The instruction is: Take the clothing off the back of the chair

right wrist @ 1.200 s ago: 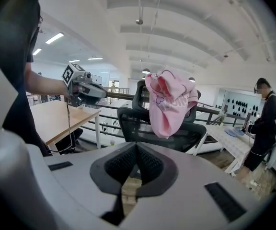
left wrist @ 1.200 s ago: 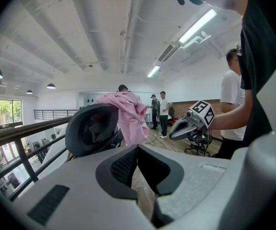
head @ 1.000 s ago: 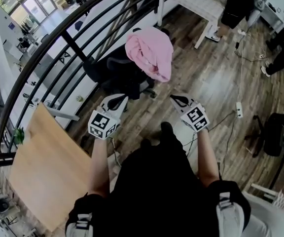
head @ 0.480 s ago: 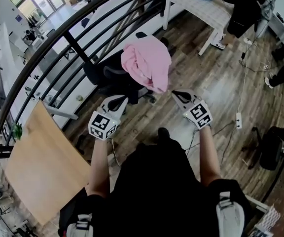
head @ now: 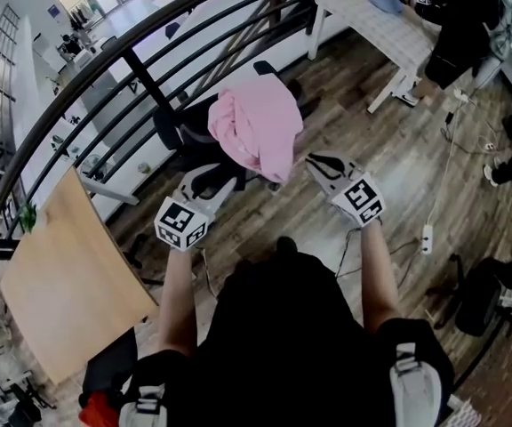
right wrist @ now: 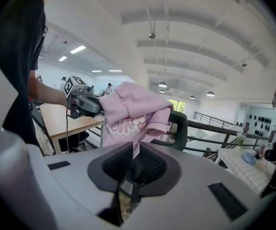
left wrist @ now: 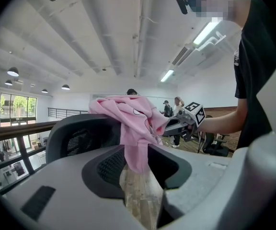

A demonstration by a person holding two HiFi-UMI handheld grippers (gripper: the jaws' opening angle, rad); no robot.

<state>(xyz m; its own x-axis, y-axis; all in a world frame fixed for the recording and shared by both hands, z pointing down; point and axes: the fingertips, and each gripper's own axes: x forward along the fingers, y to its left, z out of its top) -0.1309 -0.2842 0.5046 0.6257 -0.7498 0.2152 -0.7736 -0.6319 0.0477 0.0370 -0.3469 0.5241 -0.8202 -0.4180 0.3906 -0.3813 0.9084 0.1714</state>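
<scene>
Clothing: a bunched pink fabric garment (head: 258, 132) lies draped over the top of the chair's backrest, with one narrow end hanging down.
Chair: a black mesh-backed office chair (head: 189, 121) stands on the brown wooden plank floor (head: 389, 140), close to a black metal railing (head: 149, 83).
Left gripper: the left gripper (head: 213, 178) is held near level at the garment's left edge. Its jaws have just been opening and stand clearly apart. The hanging pink end shows in line with the gap, and the pads do not press on it.
Right gripper: the right gripper (head: 320, 164) points at the garment's right edge, just beside it. Its jaws have just been opening a little and stand a narrow slit apart. A thin pink strip hangs just ahead of the slit, and nothing is clamped.
Contact: I cannot tell whether either gripper's tips touch the cloth.
Surroundings: a light wooden tabletop (head: 60, 283) lies to the person's left. A white table (head: 389, 25) stands beyond the chair, with a person in black (head: 460, 25) at it.
</scene>
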